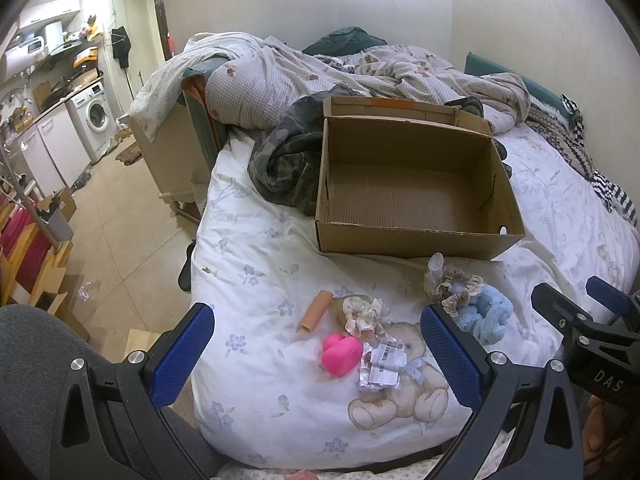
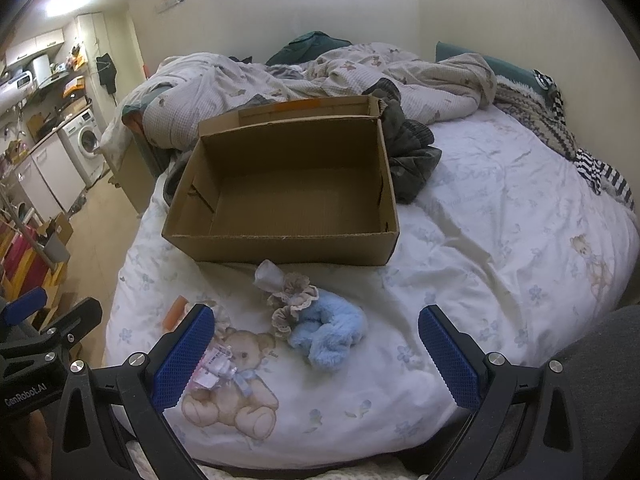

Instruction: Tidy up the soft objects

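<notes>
We hold the left tool [image 1: 318, 344] and right tool [image 2: 316, 344] low over the bed [image 2: 480, 240], both spread wide with nothing between their pads. The empty box [image 1: 412, 200] sits mid-bed. Before it lie a blue plush [image 2: 328, 332], frilly scrunchies [image 2: 292, 300], a pale roll [image 2: 270, 274], a pink heart [image 1: 342, 354], a tan tube [image 1: 316, 310] and crumpled paper [image 1: 382, 364]. From the right wrist, the left pad hides the heart and most of the paper.
</notes>
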Demonstrator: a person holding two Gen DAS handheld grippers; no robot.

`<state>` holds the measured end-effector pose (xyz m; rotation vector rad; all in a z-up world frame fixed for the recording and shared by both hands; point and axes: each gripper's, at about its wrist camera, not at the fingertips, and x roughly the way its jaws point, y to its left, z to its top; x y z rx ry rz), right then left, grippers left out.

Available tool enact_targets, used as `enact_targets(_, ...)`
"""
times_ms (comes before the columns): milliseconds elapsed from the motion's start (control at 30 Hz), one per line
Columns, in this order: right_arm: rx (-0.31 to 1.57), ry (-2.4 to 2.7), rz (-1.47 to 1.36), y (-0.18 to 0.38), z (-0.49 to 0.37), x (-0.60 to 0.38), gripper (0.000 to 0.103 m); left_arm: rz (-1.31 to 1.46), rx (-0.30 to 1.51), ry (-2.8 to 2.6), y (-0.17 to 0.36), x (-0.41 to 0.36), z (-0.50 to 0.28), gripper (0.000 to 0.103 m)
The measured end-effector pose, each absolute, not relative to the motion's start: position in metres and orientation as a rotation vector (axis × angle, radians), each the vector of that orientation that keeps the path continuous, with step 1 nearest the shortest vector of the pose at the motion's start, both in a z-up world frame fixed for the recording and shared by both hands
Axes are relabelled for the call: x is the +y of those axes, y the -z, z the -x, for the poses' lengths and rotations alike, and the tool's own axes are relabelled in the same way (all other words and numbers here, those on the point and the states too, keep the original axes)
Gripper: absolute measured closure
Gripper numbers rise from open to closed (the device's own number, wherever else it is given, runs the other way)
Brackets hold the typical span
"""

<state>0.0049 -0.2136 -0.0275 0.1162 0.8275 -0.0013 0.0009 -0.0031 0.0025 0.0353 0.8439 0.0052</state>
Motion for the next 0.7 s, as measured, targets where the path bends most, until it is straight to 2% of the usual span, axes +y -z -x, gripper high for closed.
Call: enact_targets(700,0.864,-0.028,-0.151,0.0283,-0.0091,-0.2172,0.000,-0.038,0.876,0.001,0.0052,-0.0058,-0.0014,0.000)
